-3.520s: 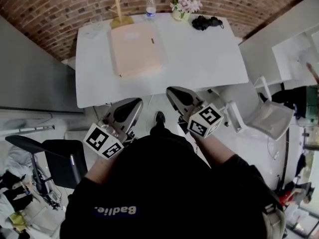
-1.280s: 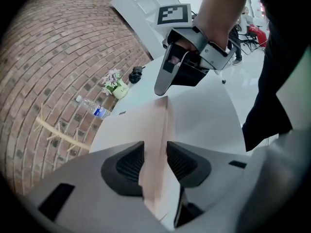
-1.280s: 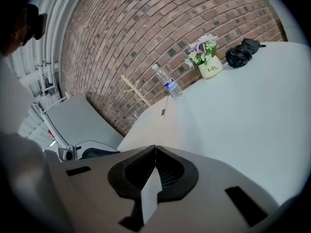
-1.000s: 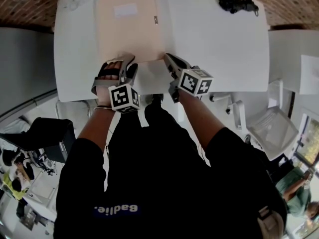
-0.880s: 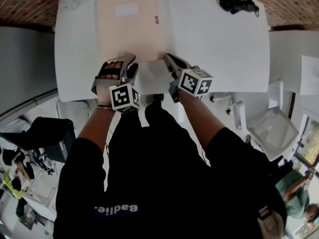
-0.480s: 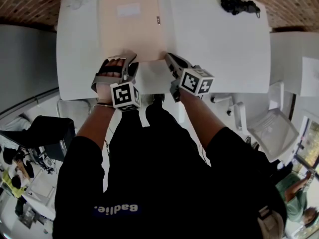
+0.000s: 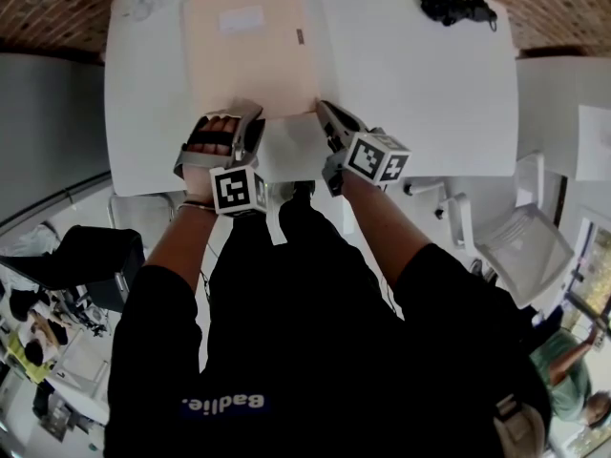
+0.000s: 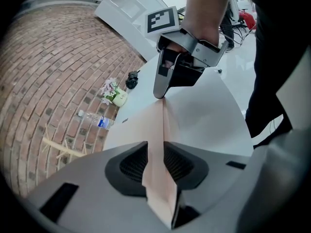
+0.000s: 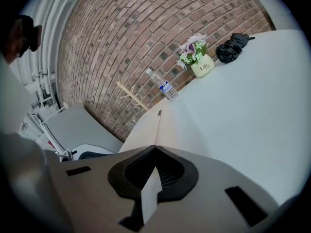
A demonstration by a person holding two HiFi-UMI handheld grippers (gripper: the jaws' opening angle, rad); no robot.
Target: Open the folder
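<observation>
A peach folder lies closed on the white table. My left gripper sits at its near left corner. In the left gripper view the folder's edge runs between the closing jaws of my left gripper, and both pads touch it. My right gripper is at the near right corner, also seen in the left gripper view as the right gripper with its tip on the edge. In the right gripper view my right gripper is shut on a thin sheet of the folder.
At the table's far edge stand a water bottle, a flower pot, a black bundle and a wooden stand. A white chair is at the right, a brick wall behind.
Both grippers came up from below the table's edge to the folder's near corners. In the last second the hands stayed put; the left gripper rolled slightly and its jaws narrowed.
</observation>
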